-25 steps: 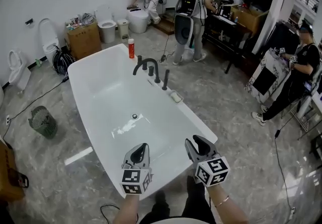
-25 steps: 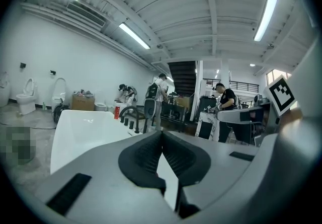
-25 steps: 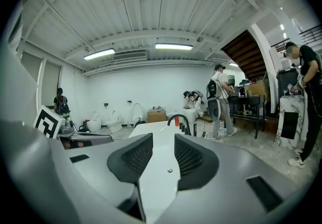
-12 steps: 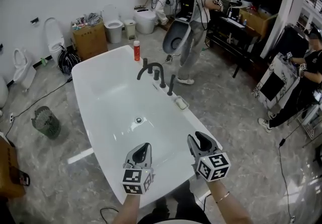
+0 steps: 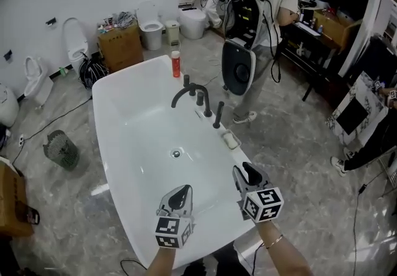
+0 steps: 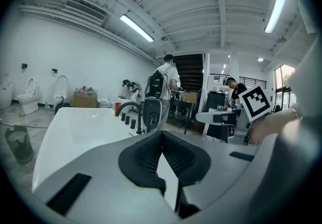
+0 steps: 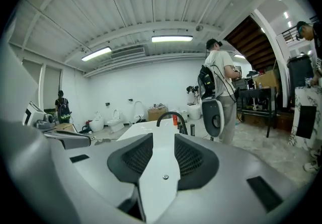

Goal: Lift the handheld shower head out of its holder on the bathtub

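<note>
Over the near end of the bathtub [image 5: 98, 104], right gripper [image 5: 249, 172] hung spread, empty; left gripper [image 5: 180, 191] pressed together. Shower head [image 5: 218, 115] on right rim likely needed level approach, vertical lift.

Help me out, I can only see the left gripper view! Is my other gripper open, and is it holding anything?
Observer: Its own view shows the right gripper open, jaws apart, nothing between them.
Operator: Where's the shower head from above?
Observer: In the head view the dark shower head stands upright on the bathtub rim, on the right gripper's side, just beyond a small white tray.
Operator: Anything inside the tub?
Observer: The head view shows a round drain in its floor; I see nothing else lying in there.
</note>
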Tool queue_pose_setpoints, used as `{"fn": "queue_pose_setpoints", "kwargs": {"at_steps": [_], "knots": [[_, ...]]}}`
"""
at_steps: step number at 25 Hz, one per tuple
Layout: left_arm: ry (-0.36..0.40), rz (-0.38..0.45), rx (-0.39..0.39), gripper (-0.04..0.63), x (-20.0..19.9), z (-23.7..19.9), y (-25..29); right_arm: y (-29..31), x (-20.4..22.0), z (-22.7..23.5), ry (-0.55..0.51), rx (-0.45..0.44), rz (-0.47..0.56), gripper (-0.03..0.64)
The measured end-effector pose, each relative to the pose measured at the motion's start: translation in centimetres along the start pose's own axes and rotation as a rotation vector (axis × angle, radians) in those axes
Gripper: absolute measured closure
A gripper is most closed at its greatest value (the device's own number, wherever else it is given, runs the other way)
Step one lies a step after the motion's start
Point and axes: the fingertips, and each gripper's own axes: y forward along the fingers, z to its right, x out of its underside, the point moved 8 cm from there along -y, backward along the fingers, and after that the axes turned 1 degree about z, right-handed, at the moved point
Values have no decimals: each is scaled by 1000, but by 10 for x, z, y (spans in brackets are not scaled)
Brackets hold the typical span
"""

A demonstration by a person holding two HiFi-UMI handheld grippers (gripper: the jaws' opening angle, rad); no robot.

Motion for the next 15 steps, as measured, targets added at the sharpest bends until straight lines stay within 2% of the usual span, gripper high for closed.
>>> {"fn": "queue_pose_setpoints", "kwargs": {"at_steps": [5,15], "knots": [[-10,-34,-25,575,-1,-4,72,68,1,49,-2,-51,-25,483],[-15,-38,-95,575,27,1,240,210,40,184,27,-103,-63,486]]}}
